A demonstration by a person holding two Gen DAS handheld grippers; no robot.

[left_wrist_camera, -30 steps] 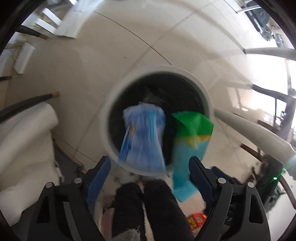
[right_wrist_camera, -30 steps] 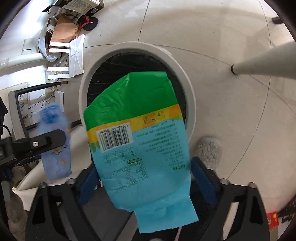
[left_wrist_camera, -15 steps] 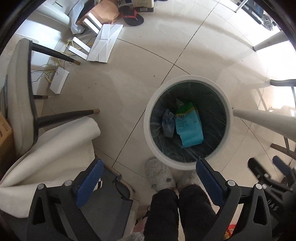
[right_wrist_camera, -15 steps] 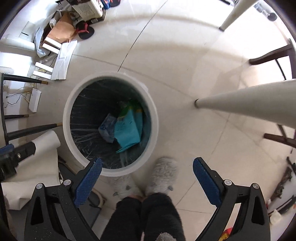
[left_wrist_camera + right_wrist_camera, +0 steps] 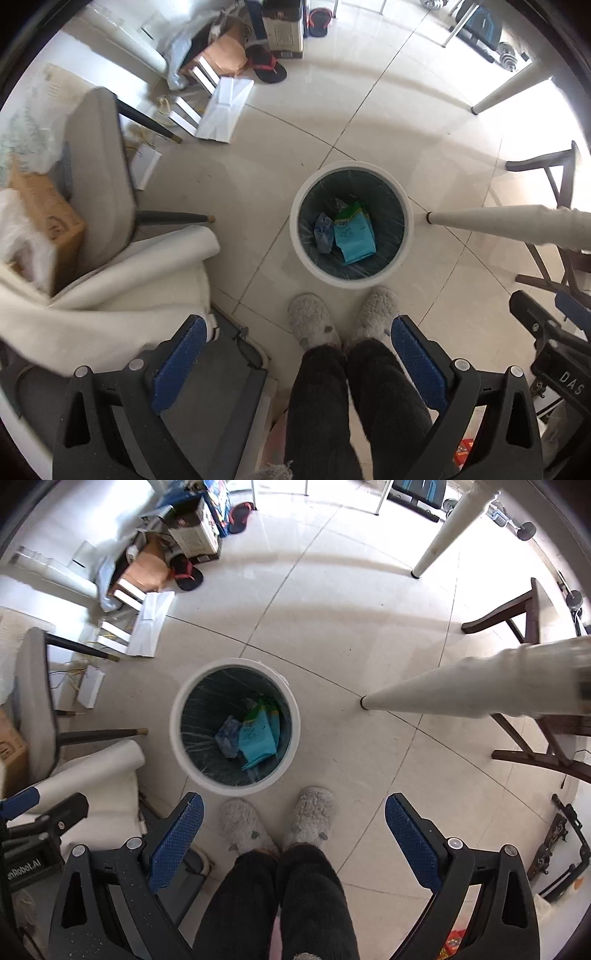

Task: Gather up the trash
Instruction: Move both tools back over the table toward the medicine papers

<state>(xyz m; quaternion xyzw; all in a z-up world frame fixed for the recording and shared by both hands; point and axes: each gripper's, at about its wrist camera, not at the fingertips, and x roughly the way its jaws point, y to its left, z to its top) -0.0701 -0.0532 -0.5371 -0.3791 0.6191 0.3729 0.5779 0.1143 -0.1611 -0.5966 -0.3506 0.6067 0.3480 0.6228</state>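
Observation:
A white round trash bin (image 5: 295, 236) with a dark liner stands on the tiled floor; it also shows in the right wrist view (image 5: 175, 734). Inside lie a green-and-teal snack bag (image 5: 354, 236) (image 5: 258, 734) and a crumpled blue wrapper (image 5: 323, 232) (image 5: 228, 736). My left gripper (image 5: 295, 332) is open and empty, high above the floor near the bin. My right gripper (image 5: 293, 808) is open and empty, also high above the floor.
The person's grey slippers (image 5: 310, 325) stand just in front of the bin. A white table leg (image 5: 498, 221) is right of the bin. A grey chair (image 5: 99, 177) with a white cloth is left. Boxes, papers and a sandal (image 5: 269, 70) lie at the back. A wooden chair (image 5: 528, 627) is at the right.
The snack bag and blue wrapper have dropped from the grippers into the bin. Both grippers have risen well above the bin with open jaws.

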